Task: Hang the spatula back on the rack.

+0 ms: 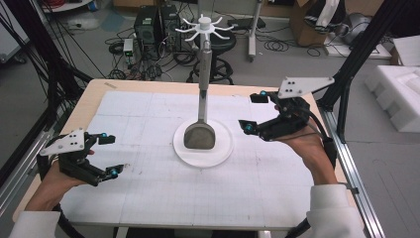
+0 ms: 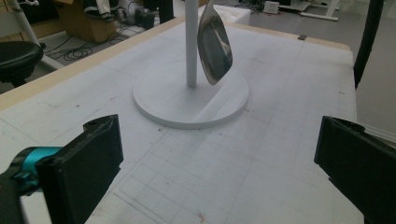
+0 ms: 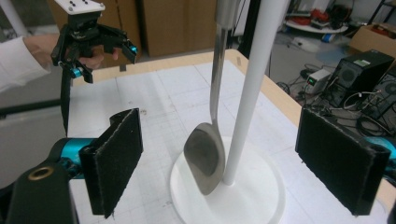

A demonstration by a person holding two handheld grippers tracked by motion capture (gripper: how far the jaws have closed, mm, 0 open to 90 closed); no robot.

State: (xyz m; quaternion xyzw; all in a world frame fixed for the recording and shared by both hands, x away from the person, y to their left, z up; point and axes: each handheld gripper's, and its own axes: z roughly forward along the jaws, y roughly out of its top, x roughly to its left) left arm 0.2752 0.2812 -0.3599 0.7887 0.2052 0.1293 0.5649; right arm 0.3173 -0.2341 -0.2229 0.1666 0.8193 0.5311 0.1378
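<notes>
Shiny spoon (image 1: 200,133) hangs on white stand (image 1: 203,151), mid surface (image 1: 148,198). Left tongs (image 1: 110,154) open, well apart from it. Right tongs (image 1: 252,111) open near stand.
Left gripper view: spoon beside pole.
Right gripper view: spoon bowl just above base, between wide jaws.

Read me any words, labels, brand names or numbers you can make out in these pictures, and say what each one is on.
No text can be read.
The table mat carries only a printed grid, no numbers visible.
The spoon, the white stand and both grippers show no markings.
The cardboard boxes and the black computer cases on the floor may bear labels, but they are too small and blurred to read.
</notes>
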